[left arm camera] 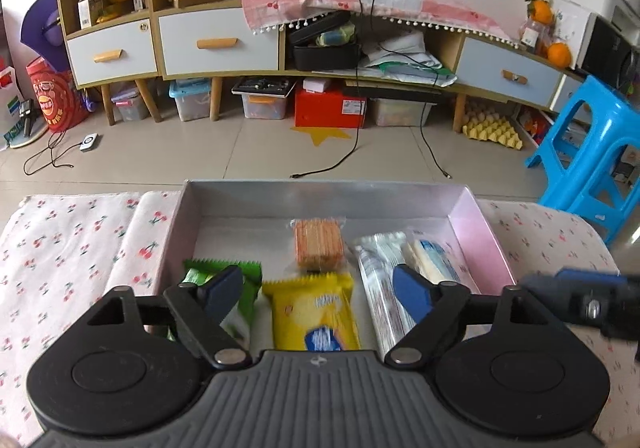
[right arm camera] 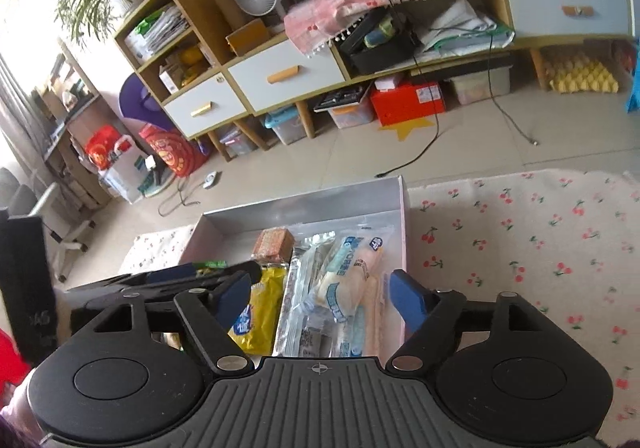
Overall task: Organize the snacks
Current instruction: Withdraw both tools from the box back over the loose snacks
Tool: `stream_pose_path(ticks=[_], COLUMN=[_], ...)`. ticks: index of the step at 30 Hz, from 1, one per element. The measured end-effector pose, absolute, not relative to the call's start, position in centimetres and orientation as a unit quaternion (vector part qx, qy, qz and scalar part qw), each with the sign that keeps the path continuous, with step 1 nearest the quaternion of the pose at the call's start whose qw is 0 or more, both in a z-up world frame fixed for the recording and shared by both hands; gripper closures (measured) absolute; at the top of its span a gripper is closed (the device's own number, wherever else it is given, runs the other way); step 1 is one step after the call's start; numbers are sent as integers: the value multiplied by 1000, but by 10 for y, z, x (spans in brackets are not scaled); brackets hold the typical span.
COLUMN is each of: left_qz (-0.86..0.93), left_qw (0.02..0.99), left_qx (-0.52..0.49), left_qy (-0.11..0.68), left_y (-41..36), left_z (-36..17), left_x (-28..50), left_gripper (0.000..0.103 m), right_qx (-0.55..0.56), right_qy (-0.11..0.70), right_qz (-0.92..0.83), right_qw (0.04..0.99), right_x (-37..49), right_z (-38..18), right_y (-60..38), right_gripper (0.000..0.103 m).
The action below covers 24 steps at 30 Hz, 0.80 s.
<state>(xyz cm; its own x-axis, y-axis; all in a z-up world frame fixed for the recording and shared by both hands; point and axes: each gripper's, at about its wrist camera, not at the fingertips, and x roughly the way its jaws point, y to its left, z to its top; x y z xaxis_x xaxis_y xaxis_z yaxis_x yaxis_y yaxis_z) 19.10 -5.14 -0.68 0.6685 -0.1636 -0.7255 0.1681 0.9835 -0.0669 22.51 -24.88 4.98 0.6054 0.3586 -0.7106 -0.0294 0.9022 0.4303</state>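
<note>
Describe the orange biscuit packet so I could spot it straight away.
Find the shallow grey tray on the cherry-print cloth. Inside it, the biscuit packet lies in the middle, just behind the yellow packet. It alone is clear-wrapped, showing a ridged orange-brown block of biscuits.

Right gripper (right arm camera: pixel 320 298) jaws wide apart, nothing gripped, above shallow box (right arm camera: pixel 304 203) holding yellow packet (right arm camera: pixel 262 312), clear wrappers (right arm camera: pixel 308 288), wafer pack (right arm camera: pixel 274 244); cherry-print cloth (right arm camera: pixel 520 248) beside.

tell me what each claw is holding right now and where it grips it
Nothing is held. The left claw and right claw both stand open above the snack box.
</note>
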Motion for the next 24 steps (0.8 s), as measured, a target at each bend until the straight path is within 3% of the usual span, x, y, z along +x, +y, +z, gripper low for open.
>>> stream_pose_path(ticks=[12, 24], left_qz=[-93, -88], left_qw=[916, 913], left_qx=[1, 21], left_qy=[390, 398], left_y=[-38, -30], left_z=[15, 12], left_x=[127, 73], left_gripper=[4, 1], right_qx=[111, 90], right_qy=[435, 402], right_qz=[69, 41], right_qw=[891, 910], right_x=[161, 103], right_z=[83, 99], right_y=[-234, -219], right_gripper=[9, 3])
